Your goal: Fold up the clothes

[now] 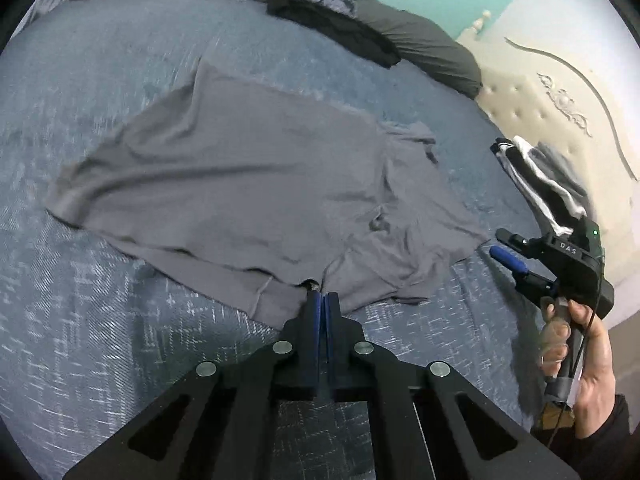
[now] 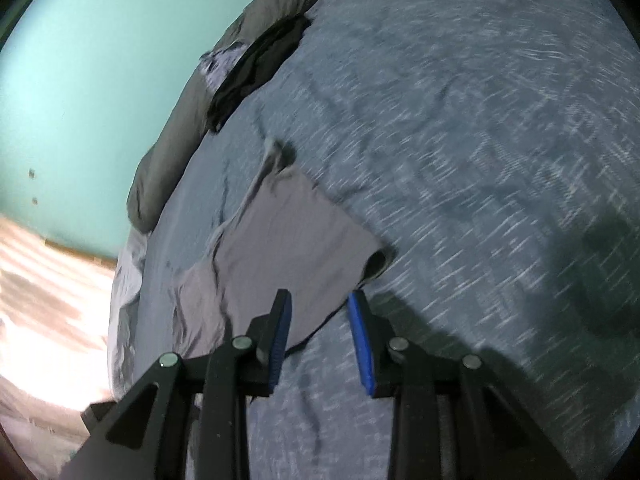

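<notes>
- Grey T-shirt (image 1: pixel 240 184) — spread flat on the bed (image 1: pixel 100 320), partly folded, sleeve end nearest the right side.
- Left gripper (image 1: pixel 322 296) — jaws together, pinching the shirt's near edge.
- Right gripper (image 2: pixel 320 304) — jaws apart, hovering over the shirt's edge, nothing between the pads; a hand (image 1: pixel 584 364) holds its handle.
- Dark folded garment (image 1: pixel 336 28) — far side, beside a grey pillow (image 1: pixel 424 44).
</notes>
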Motion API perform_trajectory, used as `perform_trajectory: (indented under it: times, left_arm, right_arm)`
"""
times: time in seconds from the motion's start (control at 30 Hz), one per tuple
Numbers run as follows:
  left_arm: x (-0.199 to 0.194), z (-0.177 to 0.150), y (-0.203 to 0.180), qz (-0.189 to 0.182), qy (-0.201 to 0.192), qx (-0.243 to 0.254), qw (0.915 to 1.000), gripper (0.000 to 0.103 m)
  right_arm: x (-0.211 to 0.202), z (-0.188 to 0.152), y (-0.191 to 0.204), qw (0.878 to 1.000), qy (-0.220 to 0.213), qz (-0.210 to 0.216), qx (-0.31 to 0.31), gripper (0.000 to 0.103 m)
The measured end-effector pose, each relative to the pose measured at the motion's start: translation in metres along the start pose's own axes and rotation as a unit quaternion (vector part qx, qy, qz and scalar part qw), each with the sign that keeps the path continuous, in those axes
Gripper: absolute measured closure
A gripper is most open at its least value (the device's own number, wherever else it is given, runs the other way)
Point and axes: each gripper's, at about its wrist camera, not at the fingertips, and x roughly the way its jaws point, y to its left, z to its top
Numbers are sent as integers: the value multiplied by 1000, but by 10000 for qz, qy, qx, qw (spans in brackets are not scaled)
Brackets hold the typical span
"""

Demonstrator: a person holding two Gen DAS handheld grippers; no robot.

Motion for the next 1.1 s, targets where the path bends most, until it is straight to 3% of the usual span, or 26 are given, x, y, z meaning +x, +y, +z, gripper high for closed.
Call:
perform_trajectory:
  times: [0.2, 0.3, 0.4, 0.83, 0.87, 1.0, 1.1]
  left_arm:
    - [-15, 6, 13, -47, -209, -190, 9996, 101]
    - [-18, 6, 22, -54, -235, -304, 9992, 101]
    - [-19, 6, 30, -58, -238, -403, 9989, 101]
    - [-18, 7, 32, -122, -212, -398, 9989, 101]
    - [-18, 7, 32, -122, -212, -399, 9989, 101]
    - [-19, 7, 32, -128, -221, -397, 9989, 101]
    - [-21, 8, 32, -132, -241, -397, 9988, 101]
  right_arm:
    - [17, -31, 32, 9958, 686, 342, -509, 72]
    - [35, -47, 47, 9906, 1089, 450, -701, 62]
    - [51, -63, 60, 9850, 1403, 491, -881, 62]
    - [77, -85, 88, 9750, 1590, 317, -1516, 62]
    - [80, -87, 89, 9743, 1594, 289, -1563, 63]
    - [86, -88, 94, 9702, 1596, 201, -1814, 95]
    - [79, -89, 99, 9666, 1559, 235, -2023, 101]
